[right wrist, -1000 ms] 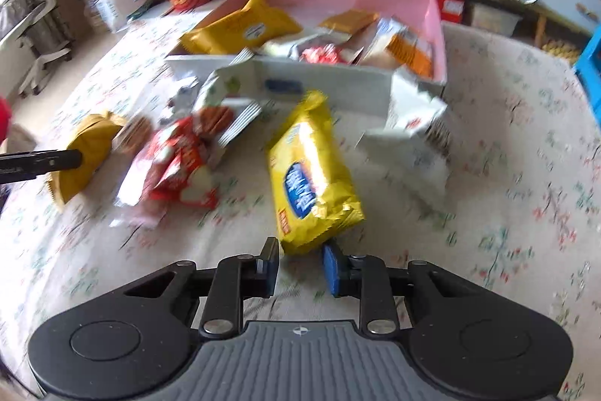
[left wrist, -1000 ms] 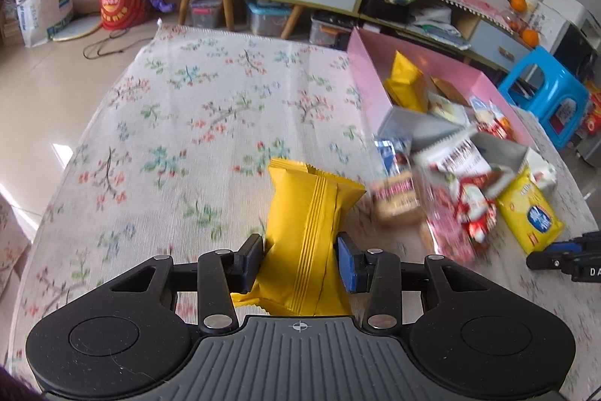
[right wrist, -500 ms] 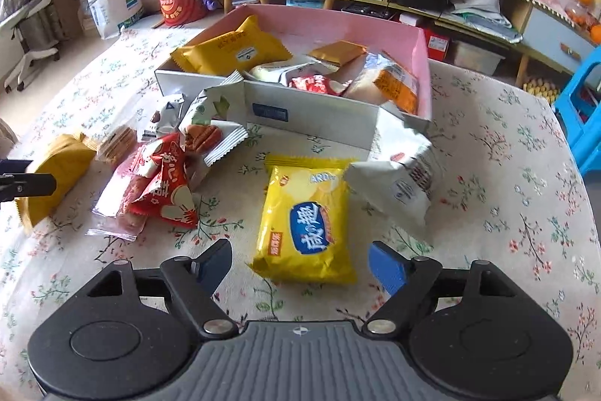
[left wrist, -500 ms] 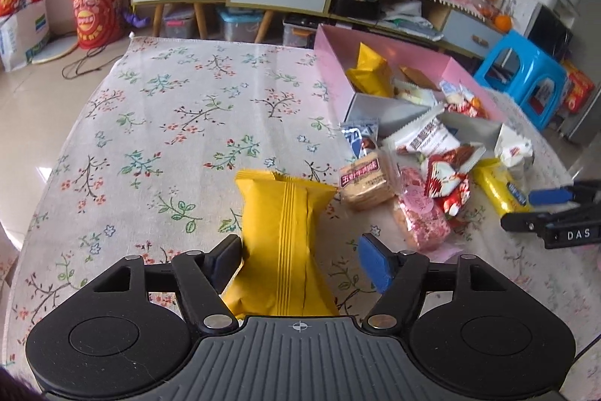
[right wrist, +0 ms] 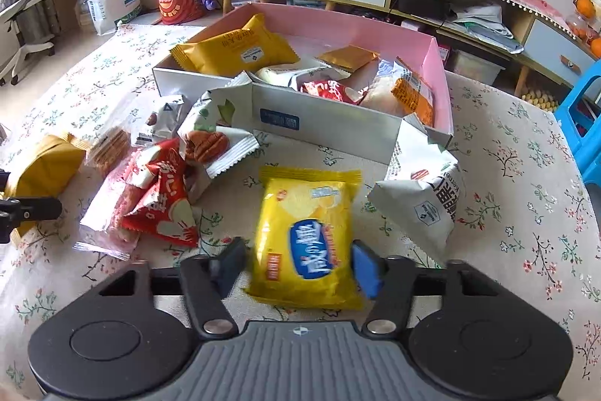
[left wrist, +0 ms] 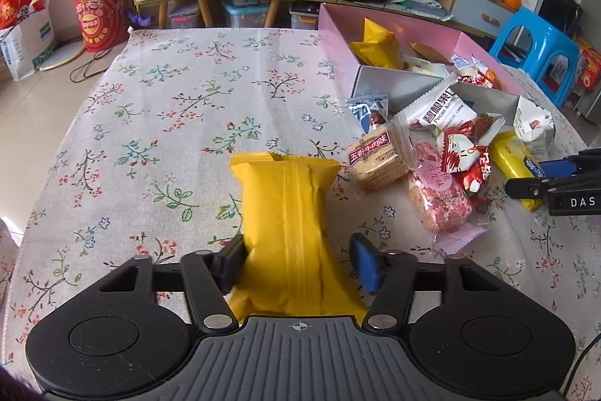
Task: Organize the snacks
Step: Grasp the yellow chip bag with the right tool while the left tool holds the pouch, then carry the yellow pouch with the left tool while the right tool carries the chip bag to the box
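On the floral-clothed bench (left wrist: 157, 108), each released claw, left (left wrist: 296, 260) and right (right wrist: 296, 264), straddles a yellow packet (left wrist: 289, 213) and chip bag (right wrist: 306, 232), seemingly lined up for grasping toward the far pink box (right wrist: 437, 74).

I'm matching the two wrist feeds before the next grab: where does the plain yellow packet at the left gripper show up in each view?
Left wrist: the plain yellow packet lies at bottom centre, between the open fingers of the left gripper.
Right wrist: the same packet sits at the far left edge, partly behind the left gripper's finger.
Shared landmark: the pink box of snacks.
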### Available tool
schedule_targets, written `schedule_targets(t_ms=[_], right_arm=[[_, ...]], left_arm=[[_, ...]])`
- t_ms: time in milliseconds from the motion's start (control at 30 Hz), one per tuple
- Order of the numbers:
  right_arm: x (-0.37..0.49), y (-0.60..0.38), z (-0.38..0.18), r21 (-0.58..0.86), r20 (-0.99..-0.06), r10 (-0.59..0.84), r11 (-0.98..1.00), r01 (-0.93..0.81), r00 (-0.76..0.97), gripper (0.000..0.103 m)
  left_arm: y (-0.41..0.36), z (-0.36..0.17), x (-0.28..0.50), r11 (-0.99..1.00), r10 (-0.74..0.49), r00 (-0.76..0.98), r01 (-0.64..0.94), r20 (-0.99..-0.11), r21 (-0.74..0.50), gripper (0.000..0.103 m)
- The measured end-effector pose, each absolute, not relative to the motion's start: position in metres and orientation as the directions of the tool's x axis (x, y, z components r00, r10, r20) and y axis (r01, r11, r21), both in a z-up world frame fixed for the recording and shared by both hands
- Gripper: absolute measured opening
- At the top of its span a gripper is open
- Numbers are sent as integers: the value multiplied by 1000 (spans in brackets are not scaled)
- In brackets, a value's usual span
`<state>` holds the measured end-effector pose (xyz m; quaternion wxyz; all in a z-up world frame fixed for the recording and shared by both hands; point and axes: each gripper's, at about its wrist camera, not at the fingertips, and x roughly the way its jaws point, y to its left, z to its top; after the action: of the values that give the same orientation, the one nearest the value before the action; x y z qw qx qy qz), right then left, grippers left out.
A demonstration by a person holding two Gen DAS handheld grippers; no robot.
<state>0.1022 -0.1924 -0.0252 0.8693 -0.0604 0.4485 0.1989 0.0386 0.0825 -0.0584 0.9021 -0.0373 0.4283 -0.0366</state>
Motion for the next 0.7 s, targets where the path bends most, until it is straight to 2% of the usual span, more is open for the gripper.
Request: schedule_targets(t_ms=[167, 700], right_arm=[[100, -189, -23, 62, -813, 280, 914, -401, 511, 38], [102, -196, -1, 182, -824, 333, 922, -341, 459, 37]], left_arm=[[86, -55, 38, 993, -94, 629, 6, -772, -116, 42], [95, -30, 38, 982, -114, 646, -40, -755, -183, 40]])
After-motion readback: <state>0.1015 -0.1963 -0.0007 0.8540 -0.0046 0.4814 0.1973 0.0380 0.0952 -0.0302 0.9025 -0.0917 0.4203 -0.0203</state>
